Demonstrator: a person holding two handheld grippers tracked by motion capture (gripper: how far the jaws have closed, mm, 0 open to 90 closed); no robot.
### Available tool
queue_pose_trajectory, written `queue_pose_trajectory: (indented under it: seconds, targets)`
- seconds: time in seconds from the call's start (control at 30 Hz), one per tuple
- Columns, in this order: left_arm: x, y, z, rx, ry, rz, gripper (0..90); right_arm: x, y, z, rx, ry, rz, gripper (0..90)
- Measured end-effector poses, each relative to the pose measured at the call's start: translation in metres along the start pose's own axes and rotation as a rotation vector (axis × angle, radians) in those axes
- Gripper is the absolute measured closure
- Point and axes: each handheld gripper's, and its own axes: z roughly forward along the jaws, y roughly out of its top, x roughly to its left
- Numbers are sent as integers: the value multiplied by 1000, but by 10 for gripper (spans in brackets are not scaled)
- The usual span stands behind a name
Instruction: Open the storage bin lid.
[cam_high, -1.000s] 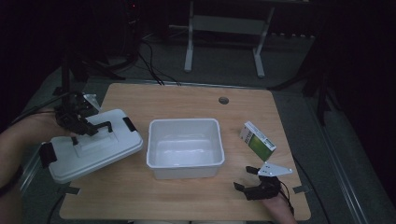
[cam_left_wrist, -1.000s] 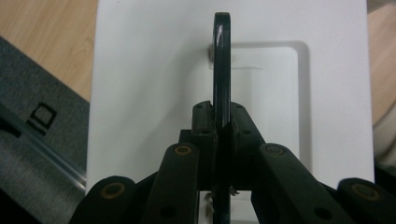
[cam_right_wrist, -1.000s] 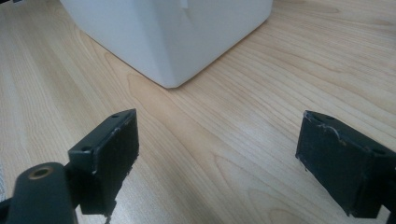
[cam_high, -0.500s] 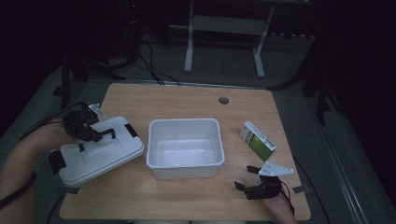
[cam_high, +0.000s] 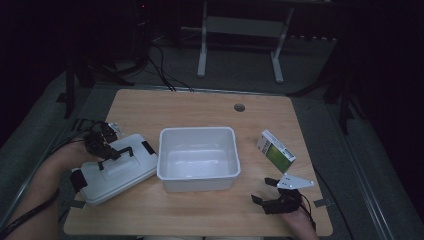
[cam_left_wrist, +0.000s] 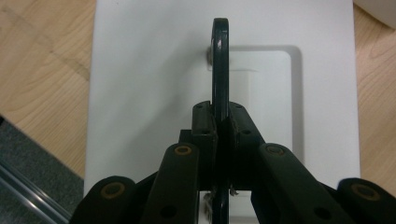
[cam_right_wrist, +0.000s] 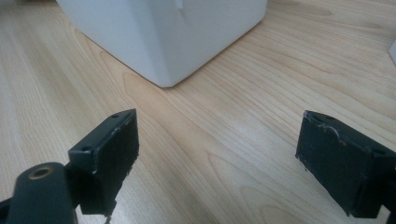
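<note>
Left claw pinching the black handle of the white lid, beside the tub; right claw spread, empty, low over the desk.

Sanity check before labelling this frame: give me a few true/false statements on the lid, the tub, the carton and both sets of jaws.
1. The left gripper has its jaws shut on the lid's black handle. True.
2. The white lid sits on top of the white tub. False: it lies on the wooden table beside the tub, on the tub's left in the high view.
3. The right gripper has its jaws open with nothing between them. True.
4. The tub holds the green-and-white carton. False: the tub is empty, and the carton stands on the table on the tub's right.
5. The right gripper is clamped on the carton. False: it rests apart from the carton, nearer the person.
</note>
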Motion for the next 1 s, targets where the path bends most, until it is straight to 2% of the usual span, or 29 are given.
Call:
queue_pose_trajectory:
  seconds: [0.2, 0.37, 0.67, 0.73, 0.77, 0.8, 0.83, 0.87, 0.93, 0.97, 1.0]
  targets:
    - [-1, 3, 14, 25, -30, 9, 832, 0, 0, -2, -6, -2, 0, 129]
    - [-2, 2, 23, 75, -40, 3, 831, -1, 0, -2, -8, -3, 2, 129]
    - [0, 2, 26, 70, -53, -17, 829, -1, 1, -4, -13, 3, 7, 129]
    - [0, 2, 28, 82, -65, -35, 778, -1, 1, -5, -16, 2, 6, 129]
    - [0, 2, 29, 85, -79, -53, 709, -1, 1, -5, -18, 3, 7, 129]
    - [1, 2, 30, 85, -78, -57, 653, -1, 2, -5, -18, 5, 7, 129]
    - [1, 2, 32, 80, -59, -61, 608, -2, 2, -5, -18, 10, 6, 129]
    - [1, 1, 33, 78, -64, -79, 555, -2, 3, -5, -15, 8, -1, 129]
    - [1, 0, 35, 74, -55, -82, 475, -1, 4, -5, -13, -4, -15, 128]
    - [1, 0, 36, 68, -63, -80, 446, -1, 5, -5, -16, -3, -14, 128]
    - [0, -1, 37, 70, -62, -69, 401, -1, 6, -6, -17, 2, -13, 128]
